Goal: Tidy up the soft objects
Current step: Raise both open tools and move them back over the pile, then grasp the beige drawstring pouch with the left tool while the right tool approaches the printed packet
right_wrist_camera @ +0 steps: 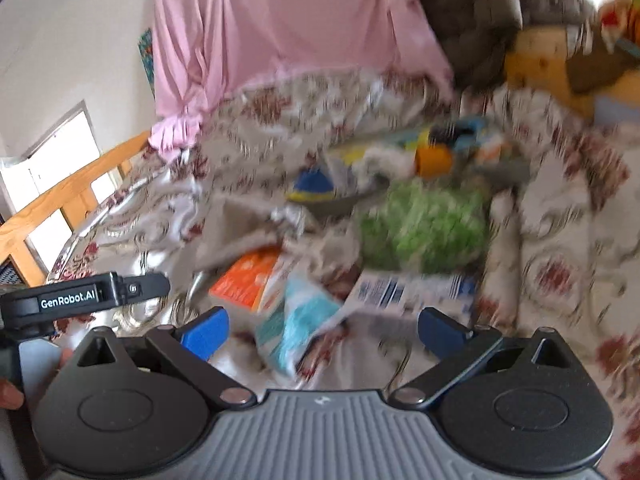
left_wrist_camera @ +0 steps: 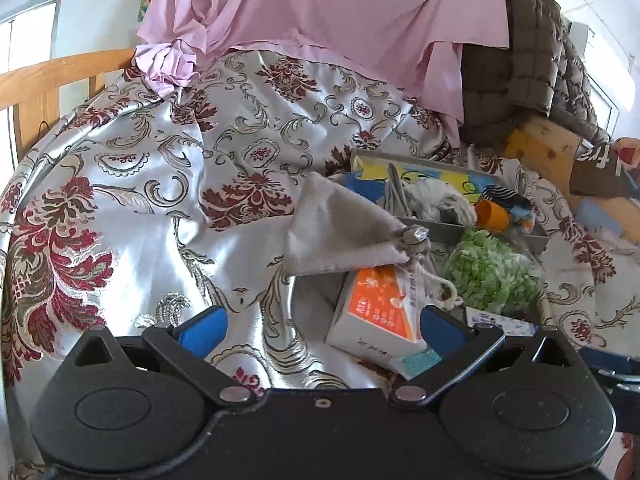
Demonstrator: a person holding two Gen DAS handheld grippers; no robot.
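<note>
A grey drawstring pouch (left_wrist_camera: 340, 236) lies on the patterned satin bedspread (left_wrist_camera: 160, 184), its tied neck by an orange-and-white tissue pack (left_wrist_camera: 380, 312). A green fluffy bundle (left_wrist_camera: 492, 272) lies to the right; it also shows in the right wrist view (right_wrist_camera: 424, 228), blurred. A grey tray (left_wrist_camera: 532, 236) behind holds a white cloth (left_wrist_camera: 436, 200) and an orange cup (left_wrist_camera: 494, 214). My left gripper (left_wrist_camera: 322, 326) is open and empty, its right finger beside the tissue pack. My right gripper (right_wrist_camera: 322, 330) is open and empty above a light blue packet (right_wrist_camera: 300, 328).
A pink sheet (left_wrist_camera: 328, 12) hangs behind the bed. A brown quilted jacket (left_wrist_camera: 532, 60) is draped at the right. A wooden bed rail (left_wrist_camera: 52, 76) runs along the left. A blue-and-white printed packet (right_wrist_camera: 404, 290) lies below the green bundle. The right wrist view is motion-blurred.
</note>
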